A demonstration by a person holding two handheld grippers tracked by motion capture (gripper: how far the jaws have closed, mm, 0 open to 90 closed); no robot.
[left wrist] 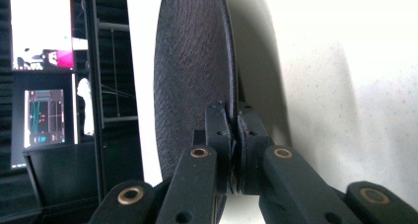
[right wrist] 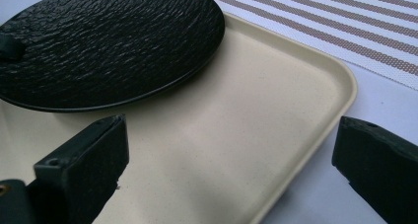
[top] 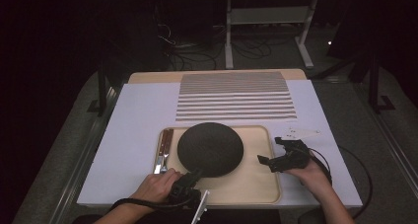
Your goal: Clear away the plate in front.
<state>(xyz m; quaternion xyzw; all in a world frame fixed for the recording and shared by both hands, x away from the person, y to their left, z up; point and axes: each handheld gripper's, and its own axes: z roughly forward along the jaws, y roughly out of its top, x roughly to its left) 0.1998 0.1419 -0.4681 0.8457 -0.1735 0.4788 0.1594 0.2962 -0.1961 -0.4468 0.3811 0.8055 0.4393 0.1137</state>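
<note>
One thin edge pinch by the left tool (top: pixel 195 175) carries the black plate (top: pixel 210 148), which could slip onto the tray (top: pixel 246 184), while the right tool (top: pixel 276 152) waits released.

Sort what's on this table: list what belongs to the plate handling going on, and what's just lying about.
In the job:
- black plate, clamped at its near rim
- left gripper, shut on that rim
- beige tray under the plate
- right gripper, open over the tray's right side

Lying about:
- cutlery at the tray's left edge
- striped placemat beyond the tray
</note>
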